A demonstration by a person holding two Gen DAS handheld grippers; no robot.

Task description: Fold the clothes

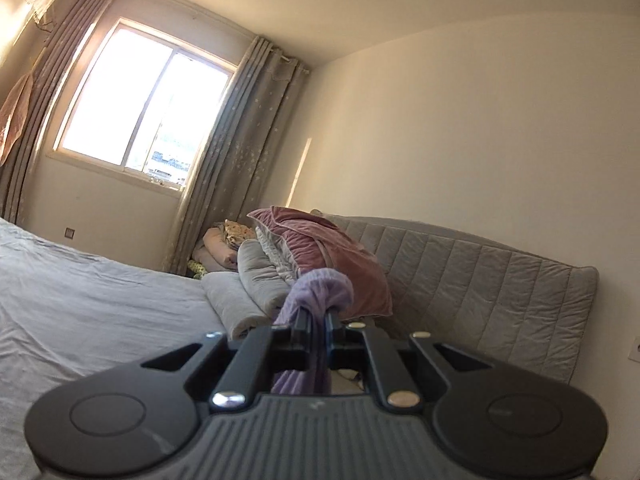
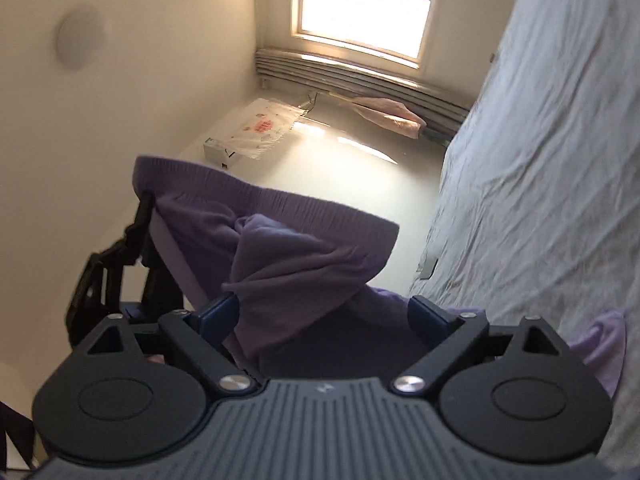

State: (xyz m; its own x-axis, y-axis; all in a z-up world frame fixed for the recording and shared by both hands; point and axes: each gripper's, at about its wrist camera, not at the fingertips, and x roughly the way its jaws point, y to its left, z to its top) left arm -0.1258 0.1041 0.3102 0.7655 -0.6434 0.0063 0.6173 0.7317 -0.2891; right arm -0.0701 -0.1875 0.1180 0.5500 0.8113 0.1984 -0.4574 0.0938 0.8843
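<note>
Pinching a bunch of purple cloth (image 1: 320, 284), the left tongs (image 1: 318, 316) sit at lower centre of the left view with their jaws drawn close, only the fabric between them. The same tongs show at middle left of the right view, gripping one end of the ribbed waistband.

The right tongs (image 2: 324, 308) stand wide apart at lower centre of their frame. A fold of the cloth (image 2: 288, 248) drapes between the blue fingers (image 2: 218, 314), but neither finger appears to press it. I cannot be sure, since the cloth hides the inner faces.

So the garment hangs in the air from the left grip, its waistband stretched across the middle of the right view and its loose end trailing toward the lower right, where it meets the bed (image 2: 540, 160). In the left view the bed (image 1: 80, 300) fills the lower left, with a pile of bedding (image 1: 304, 252) behind the tongs against the headboard (image 1: 480, 280).

My reading is that the garment is being held up to be shaken out or squared. Whether that comes ahead of a fold or between two folds, these views do not settle.

A second hold looks needed next: the right tongs closing on the free end of the waistband, level with the left.
</note>
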